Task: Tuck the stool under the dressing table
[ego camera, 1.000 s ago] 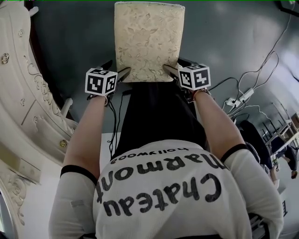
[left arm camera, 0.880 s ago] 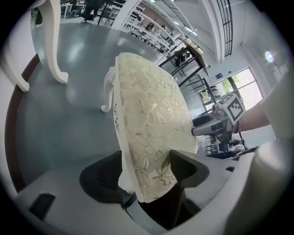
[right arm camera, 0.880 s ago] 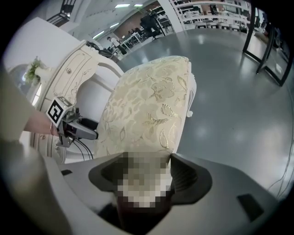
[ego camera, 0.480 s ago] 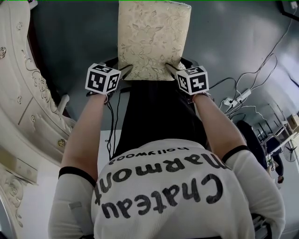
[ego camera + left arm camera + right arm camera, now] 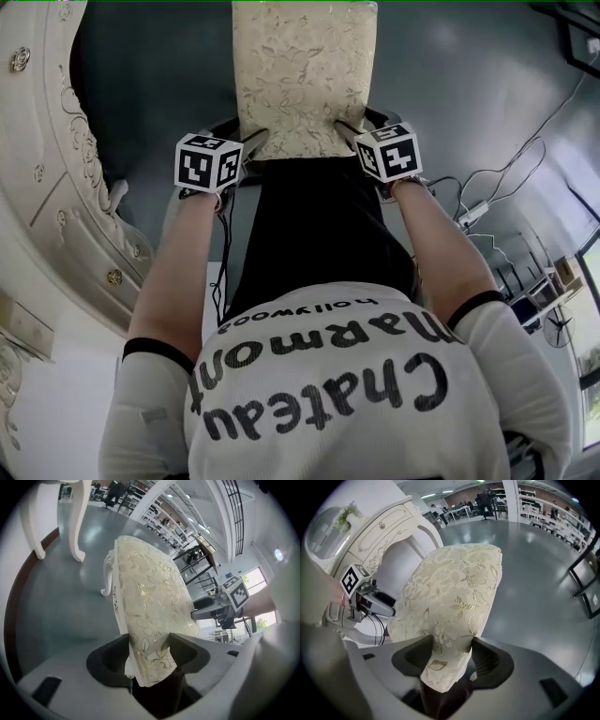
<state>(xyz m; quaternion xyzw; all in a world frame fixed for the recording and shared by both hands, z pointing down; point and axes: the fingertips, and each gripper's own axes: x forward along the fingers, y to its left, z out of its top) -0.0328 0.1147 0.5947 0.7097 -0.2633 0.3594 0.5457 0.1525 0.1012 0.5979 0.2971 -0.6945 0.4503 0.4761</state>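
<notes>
I've got both grippers on the near edge of the stool [image 5: 302, 75], one at each corner. The left gripper [image 5: 149, 645] has its jaws set fairly wide because the padded corner fills the gap. They have just been closing onto it, and the fabric is pinched on both sides. The right gripper [image 5: 449, 646] is the same: its jaws have just been closing on the other near corner, and the pads are pressed into the cushion.

My worry is that I'm gripping soft upholstery, not frame (I can't see how deep the pads bite). If I shove or swing the stool, the cover could bunch or slip out. If one side lets go first, the seat will twist.

The stool is out on the open grey floor [image 5: 469, 84], beside the dressing table [image 5: 56, 187] and not yet under it, so I judge it must turn toward the opening. A careless swing could knock its curved white leg [image 5: 107, 576] against the carved front or the table legs [image 5: 77, 522]. The cables [image 5: 483, 183] to my right look well apart.

The seat is a rectangular cushion in cream cloth with a shiny gold leaf pattern and rounded corners
</notes>
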